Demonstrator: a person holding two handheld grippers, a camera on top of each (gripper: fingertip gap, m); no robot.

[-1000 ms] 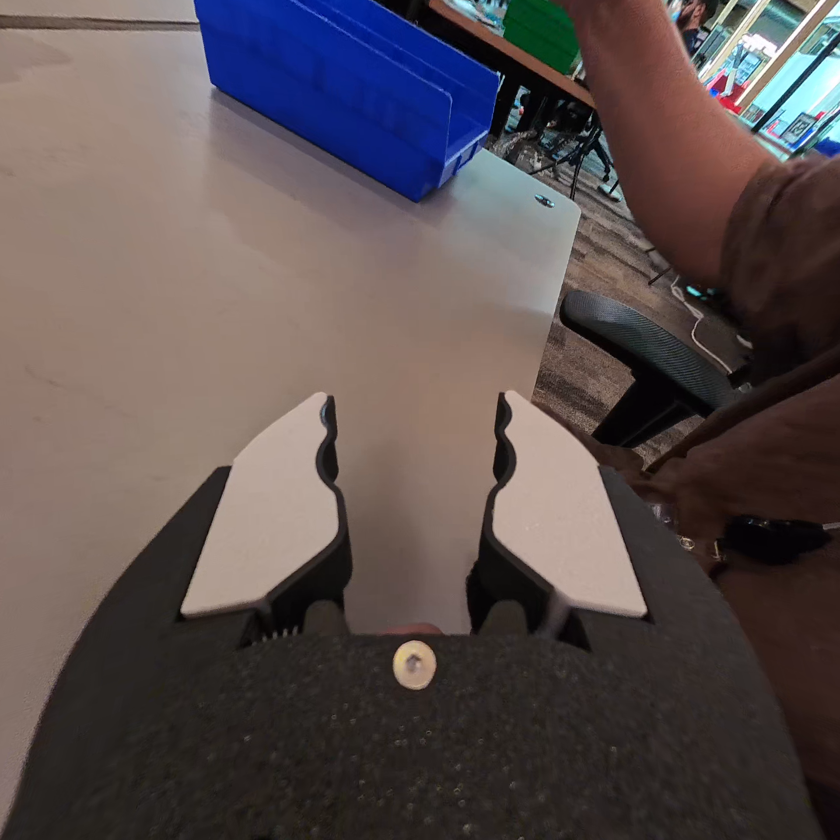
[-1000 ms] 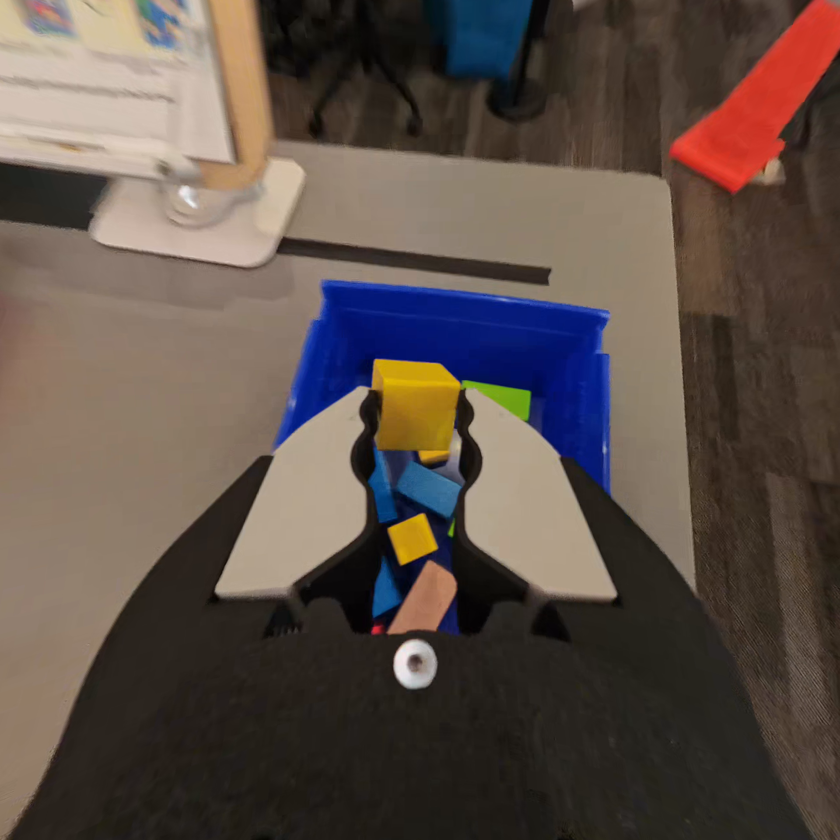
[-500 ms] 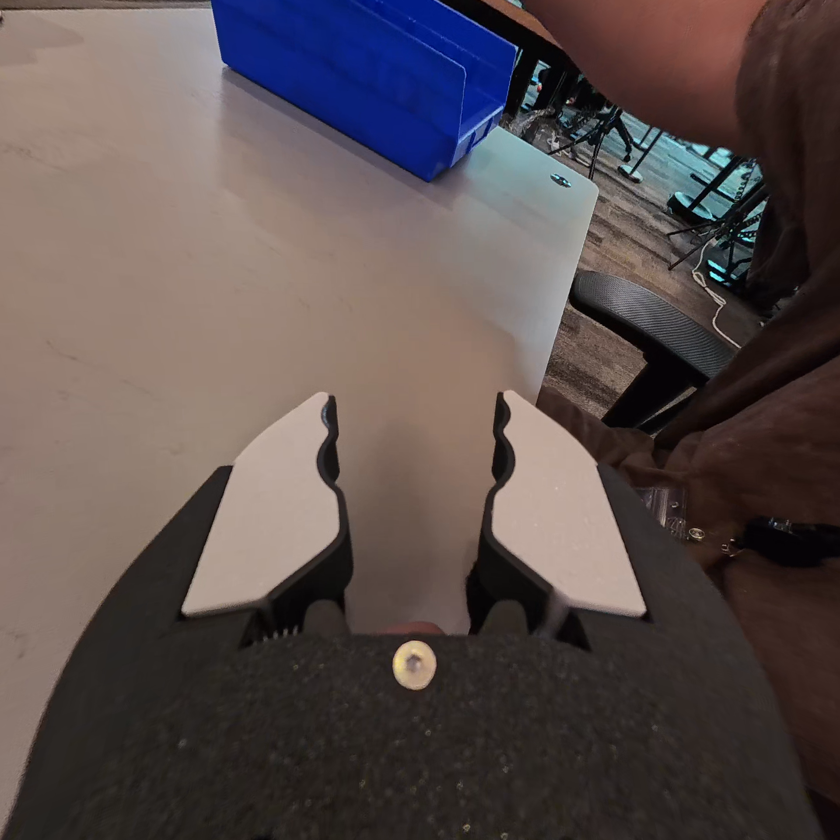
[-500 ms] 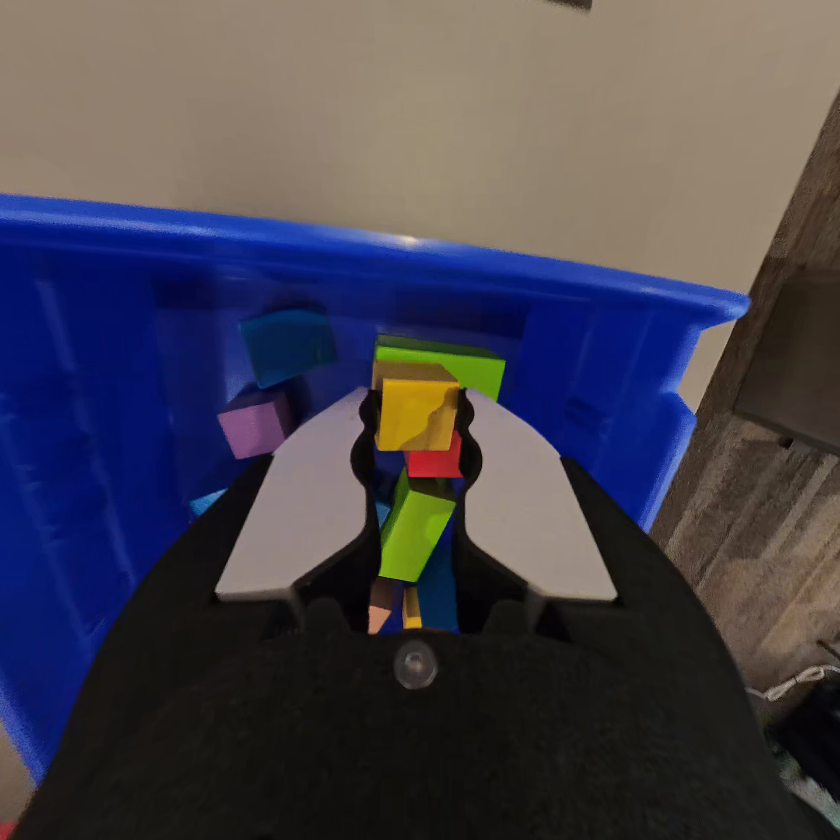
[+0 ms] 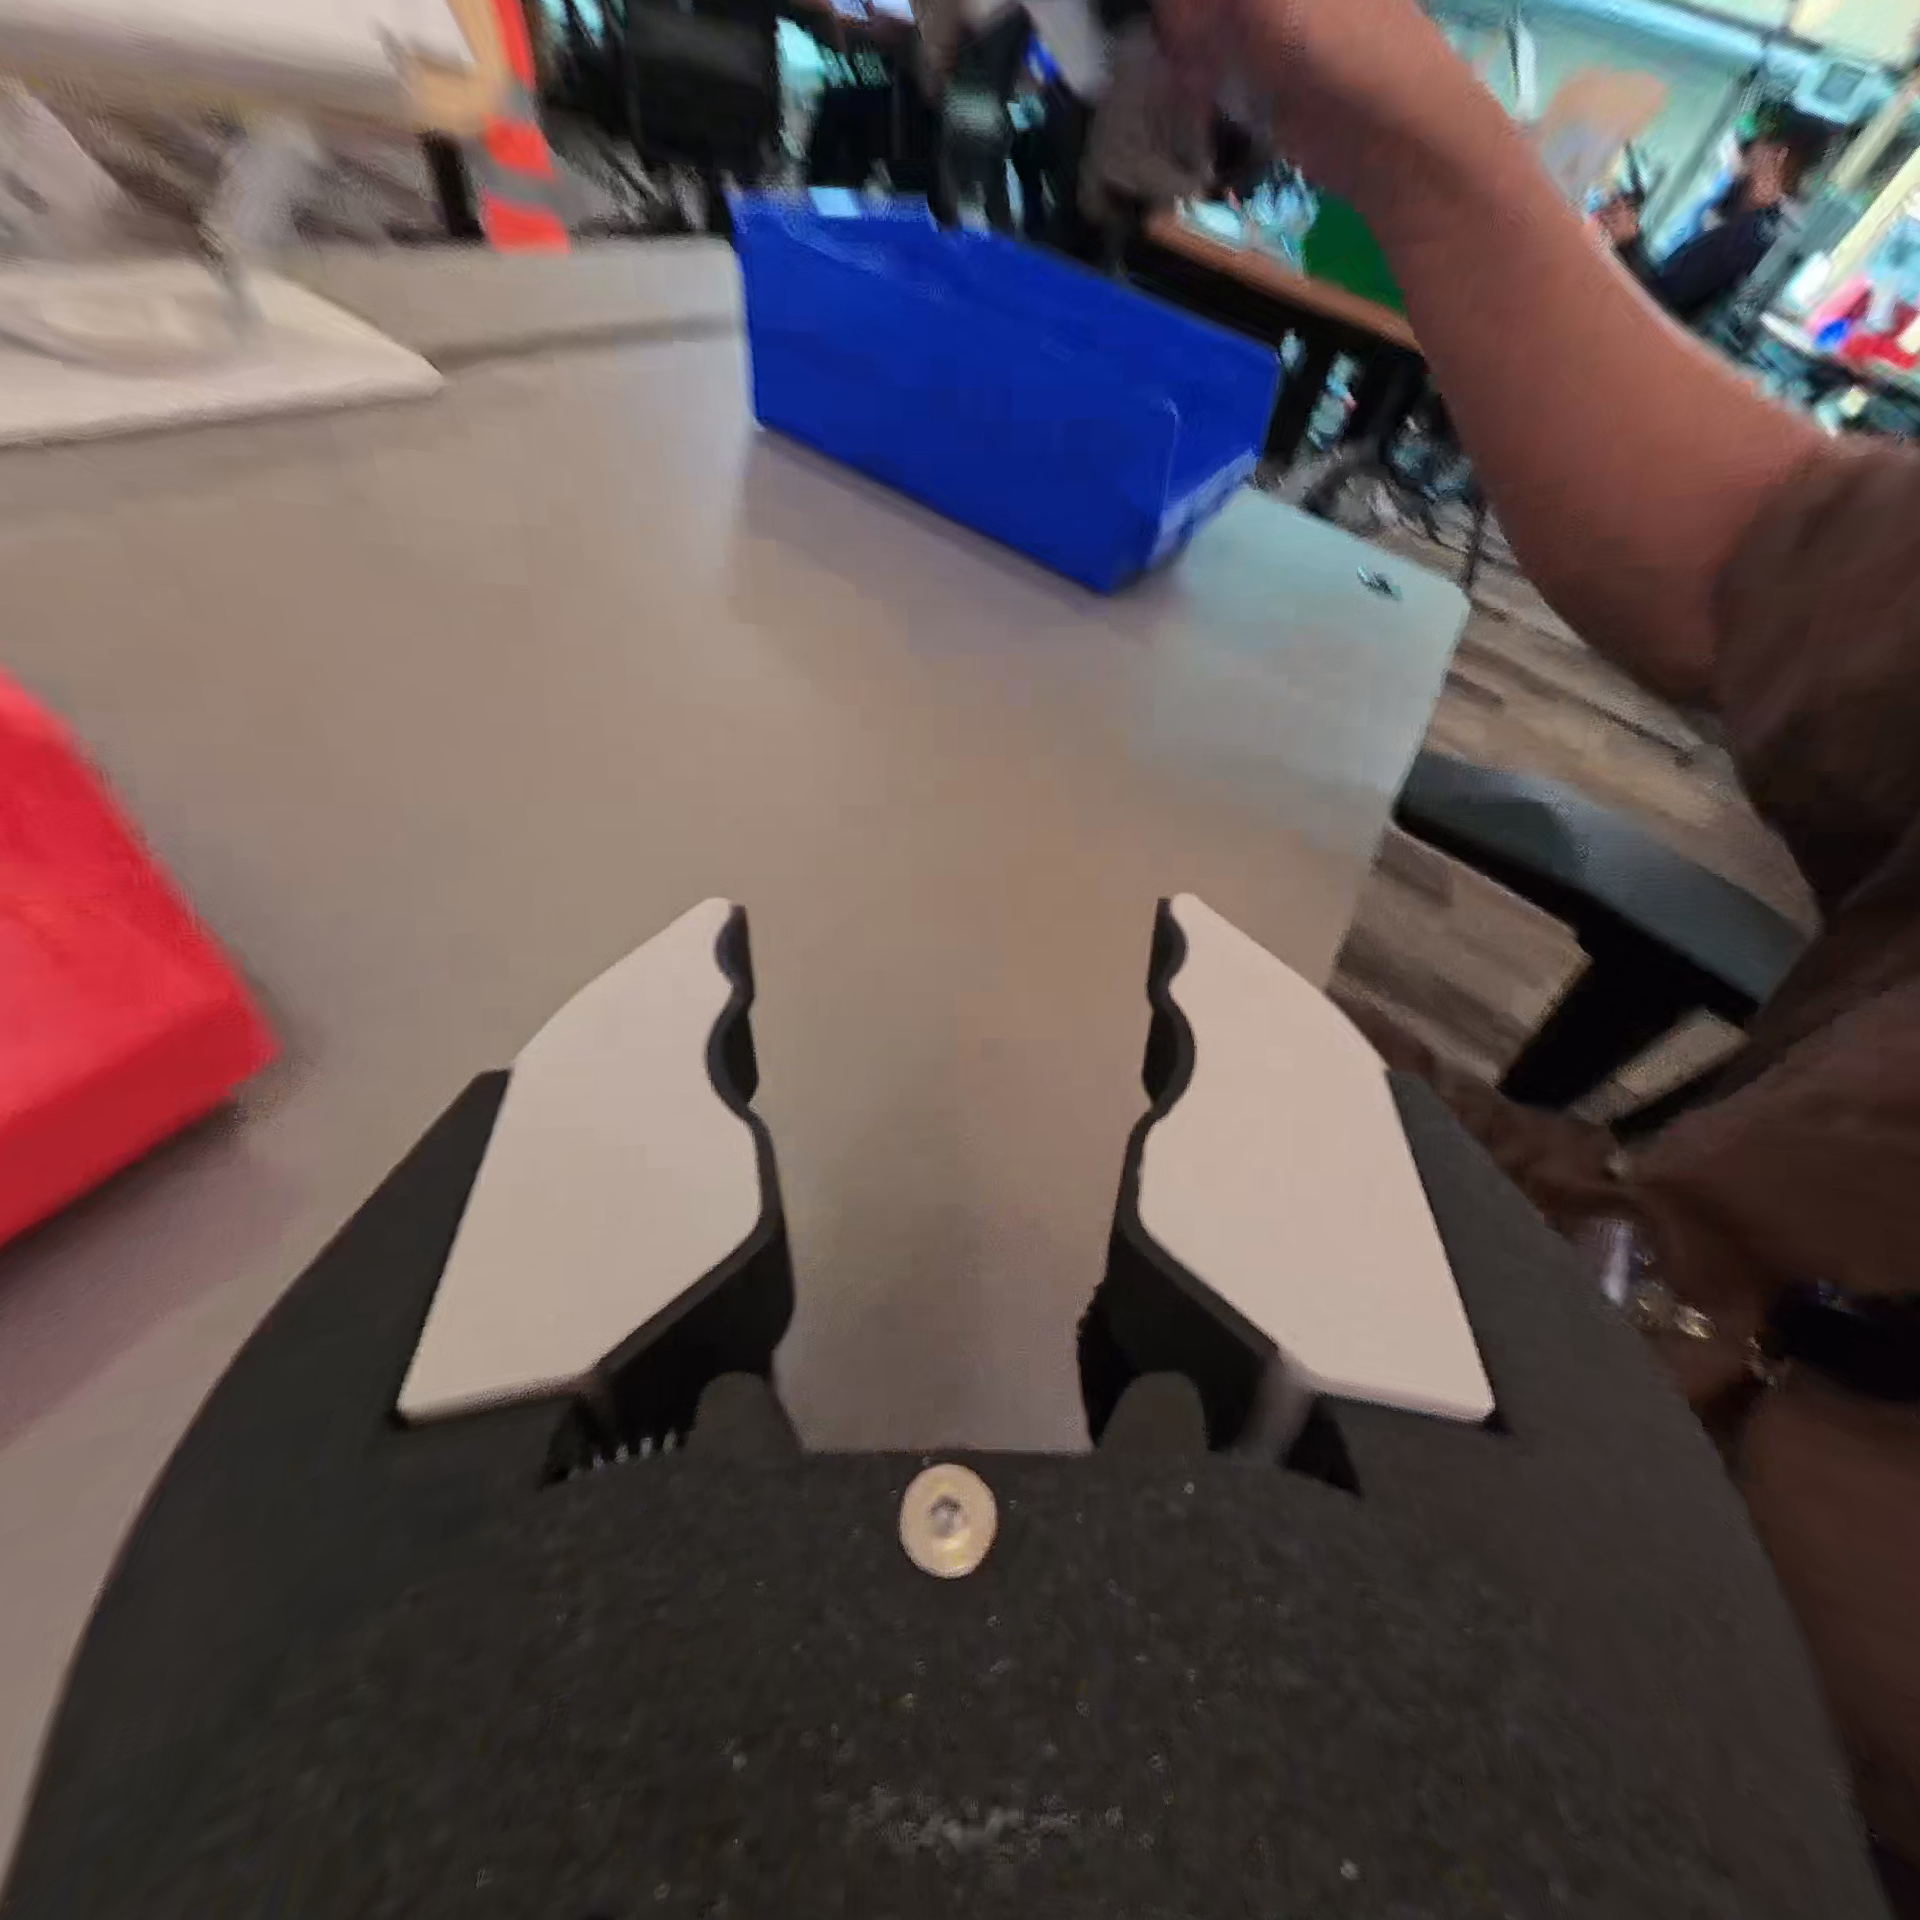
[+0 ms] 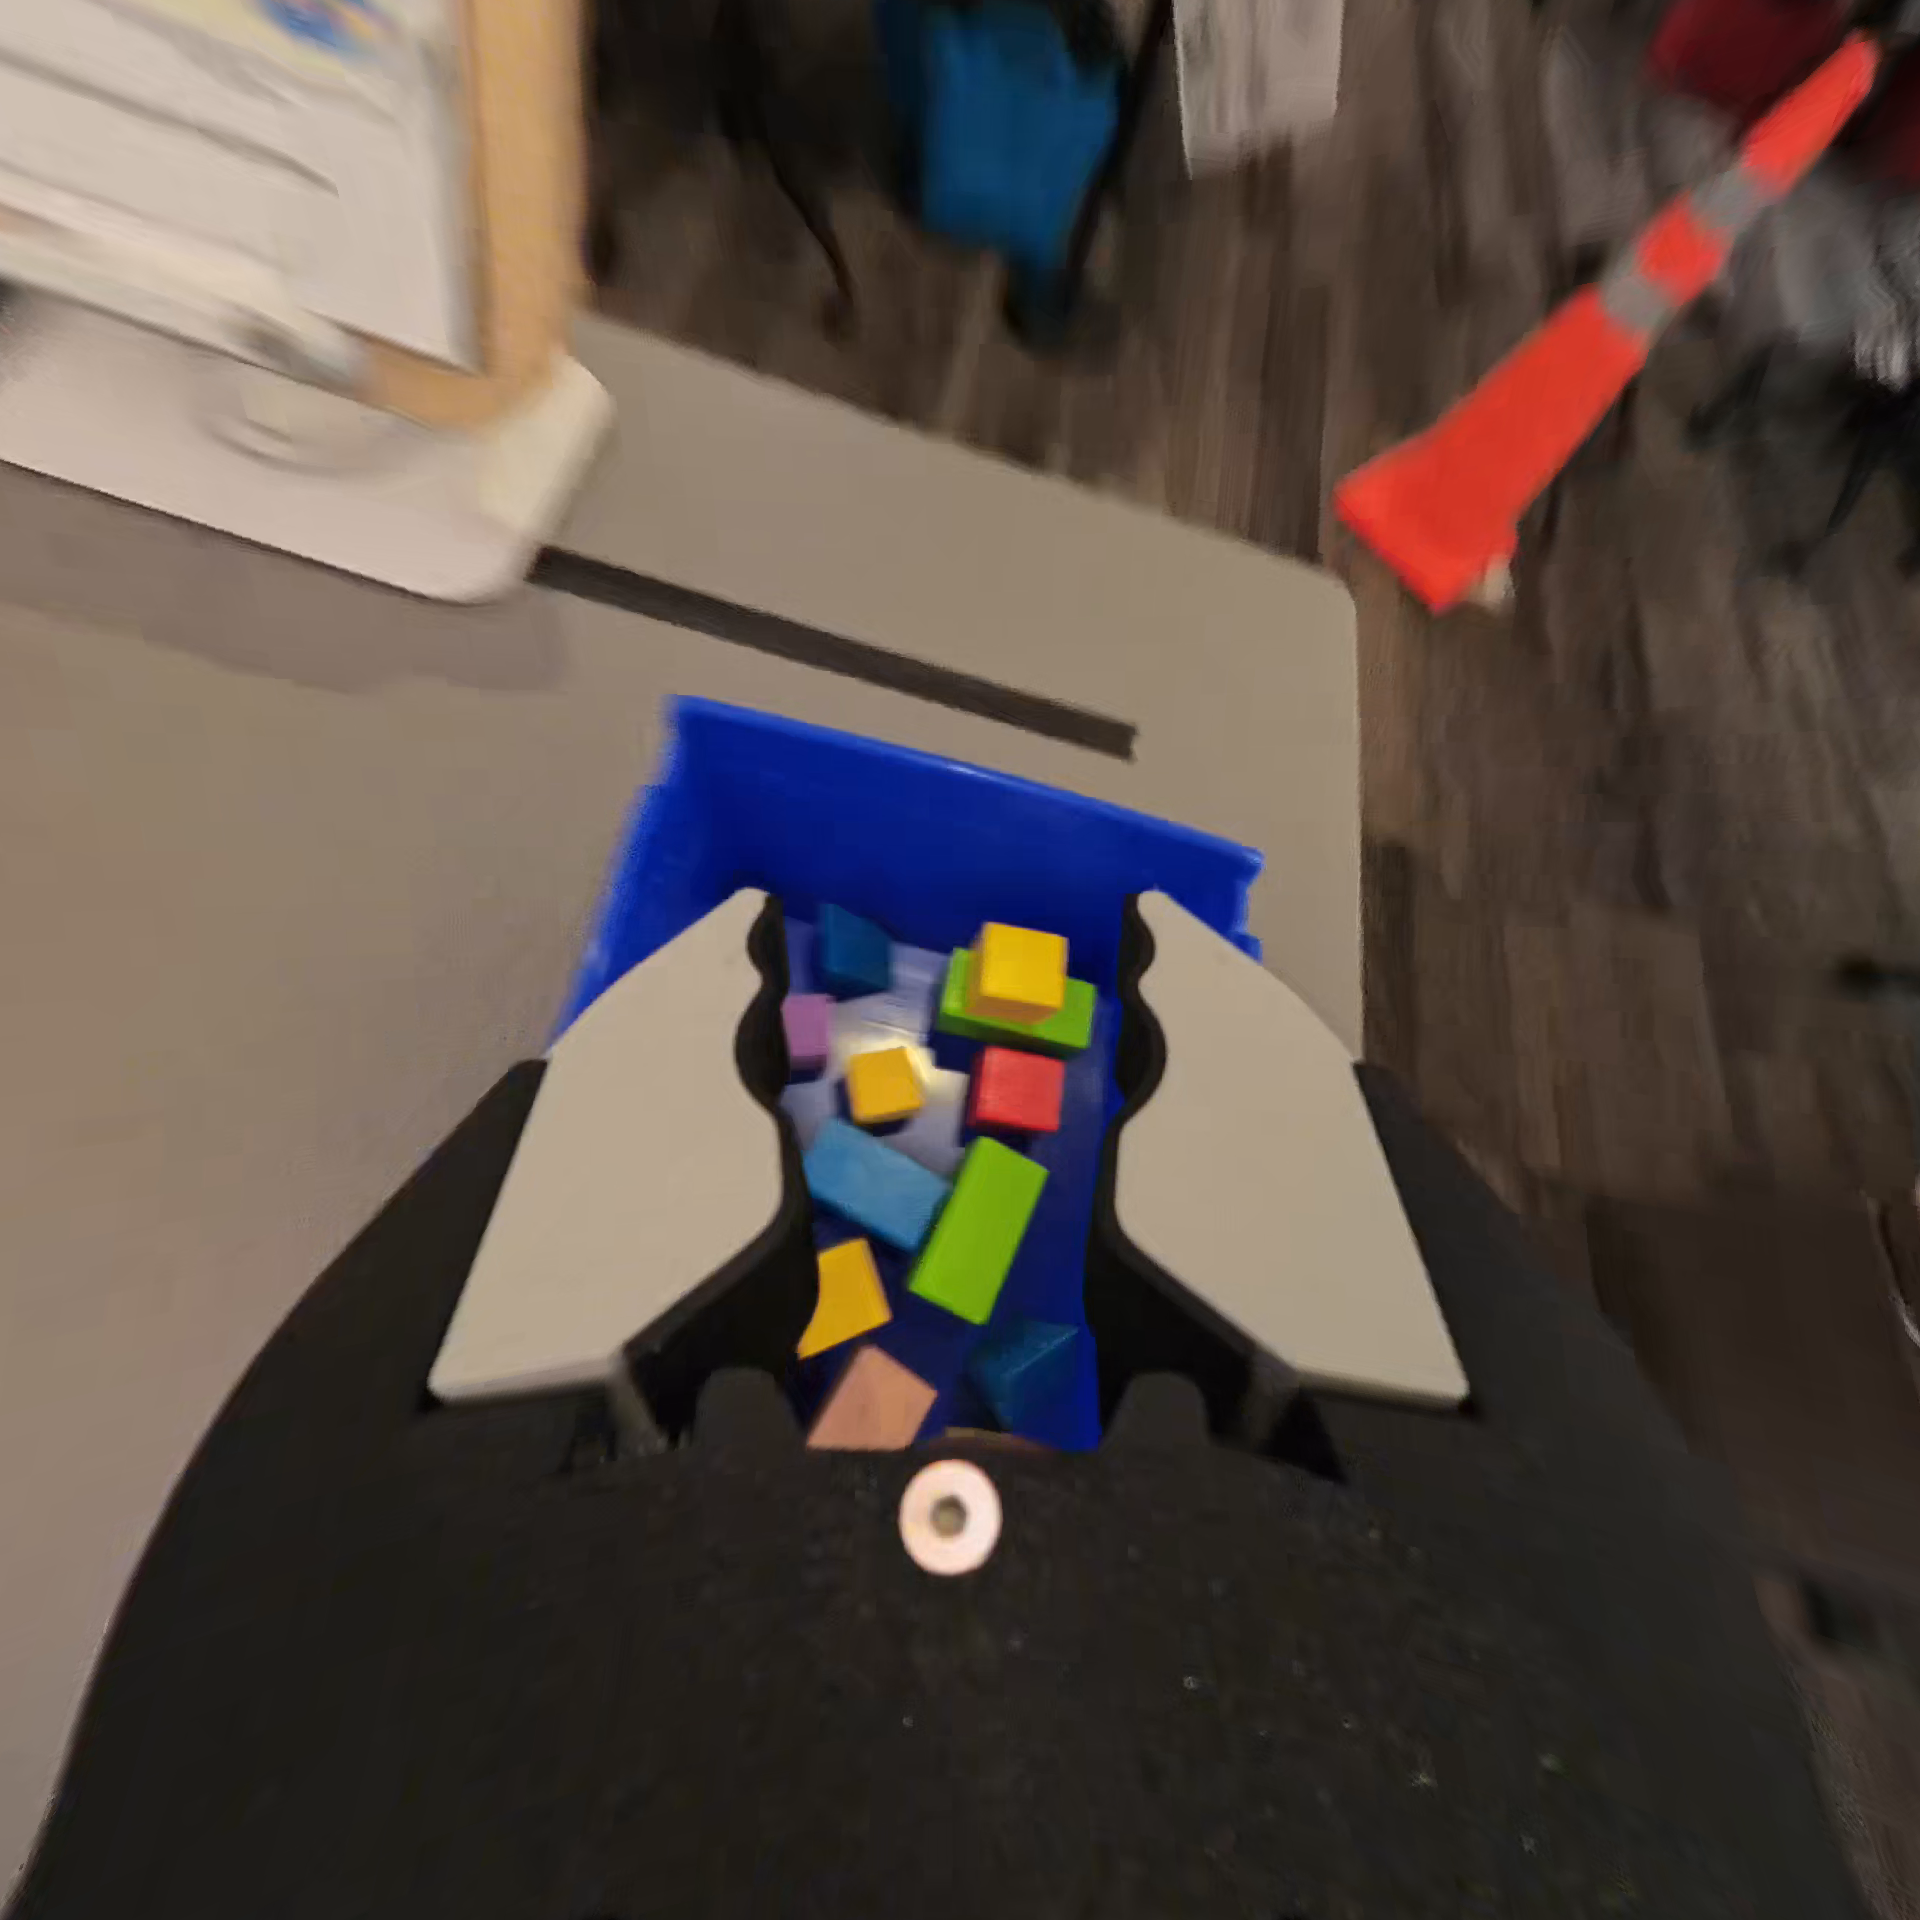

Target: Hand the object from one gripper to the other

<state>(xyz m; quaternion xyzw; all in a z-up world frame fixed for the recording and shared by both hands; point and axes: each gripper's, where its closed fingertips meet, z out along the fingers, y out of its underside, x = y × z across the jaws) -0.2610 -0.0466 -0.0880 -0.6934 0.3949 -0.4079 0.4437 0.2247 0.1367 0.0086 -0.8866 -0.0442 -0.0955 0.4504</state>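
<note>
Yellow cube (image 6: pixel 1018 971) lying on green block (image 6: pixel 1023 1013) inside blue bin (image 6: pixel 935 810), free of both tongs. Right tongs (image 6: pixel 945 920) spread wide, empty, above bin. Left tongs (image 5: pixel 948 914) wide, empty, over grey worktop (image 5: pixel 520 675).

We see both views lit evenly and fairly brightly, with soft shadows on the tabletop (image 5: pixel 623 644) beyond each hand-held gripper and a pale glare patch on the floor of the blue bin (image 6: pixel 935 821) between the right hand-held gripper's (image 6: pixel 945 935) fingers. Motion blur smears everything beyond the fingers, worst toward the upper edges, while the left hand-held gripper (image 5: pixel 945 925) itself stays sharp. Wide-angle distortion bends straight lines near the borders.
</note>
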